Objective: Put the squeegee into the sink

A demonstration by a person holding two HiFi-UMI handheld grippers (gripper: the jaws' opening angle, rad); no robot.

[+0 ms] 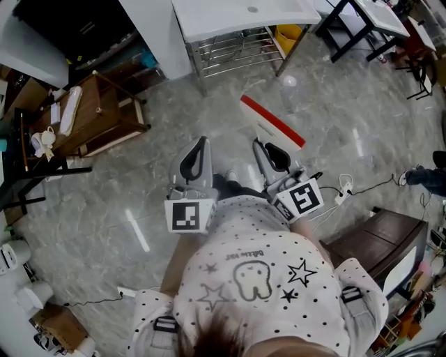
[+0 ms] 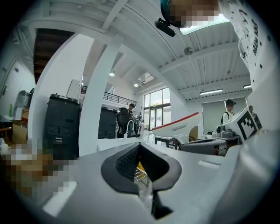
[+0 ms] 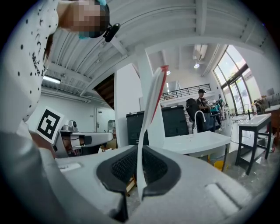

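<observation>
In the head view my right gripper is shut on the handle of a white squeegee with a red edge, held level over the marble floor. The right gripper view shows the squeegee edge-on, rising from between the pads of my right gripper. My left gripper is level beside it, shut with nothing in it. From the left gripper the squeegee shows off to the right. The white sink on a metal rack stands ahead; the sink with its tap shows beyond the squeegee.
A wooden cabinet stands at the left and a dark brown one at the right. A black-framed table is beside the sink, a yellow bucket under it. Cables lie on the floor. People stand far off.
</observation>
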